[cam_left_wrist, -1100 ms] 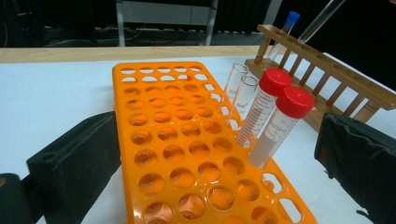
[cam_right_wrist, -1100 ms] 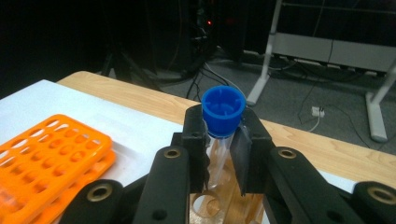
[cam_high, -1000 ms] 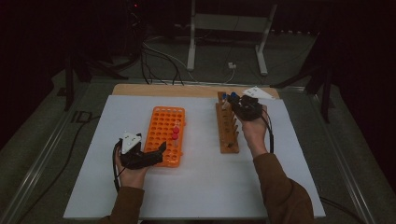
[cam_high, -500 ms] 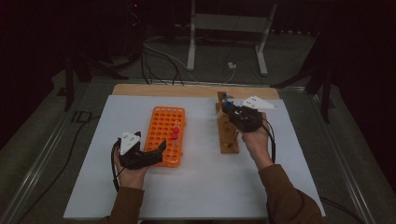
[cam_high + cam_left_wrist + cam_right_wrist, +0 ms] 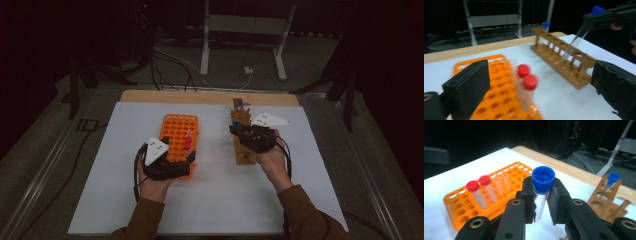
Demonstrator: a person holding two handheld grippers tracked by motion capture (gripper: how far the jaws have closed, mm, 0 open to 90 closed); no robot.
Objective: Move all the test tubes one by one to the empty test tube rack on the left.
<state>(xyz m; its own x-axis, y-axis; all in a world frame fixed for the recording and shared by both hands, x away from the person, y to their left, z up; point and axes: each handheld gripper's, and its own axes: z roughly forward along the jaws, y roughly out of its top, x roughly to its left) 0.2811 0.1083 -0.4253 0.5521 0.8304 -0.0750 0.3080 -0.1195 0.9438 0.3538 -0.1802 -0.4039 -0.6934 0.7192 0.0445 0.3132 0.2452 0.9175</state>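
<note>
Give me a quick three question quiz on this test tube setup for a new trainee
1. What does the right gripper hold?
2. True or false: the left gripper is clamped on a red-capped tube.
3. How many blue-capped tubes stand in the wooden rack: A none, B one, C three?

Key:
1. A blue-capped tube, gripped just under its cap.
2. False; its jaws stand wide apart at the orange rack.
3. B, one.

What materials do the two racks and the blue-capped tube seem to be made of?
The orange rack looks like moulded plastic: uniform bright colour, smooth and slightly glossy, with a regular grid of holes. The brown rack appears to be wood, matte, with pale grain-like tones and turned posts. The tube held by the right gripper seems to be clear plastic, possibly glass; its blue cap looks like ribbed plastic.
</note>
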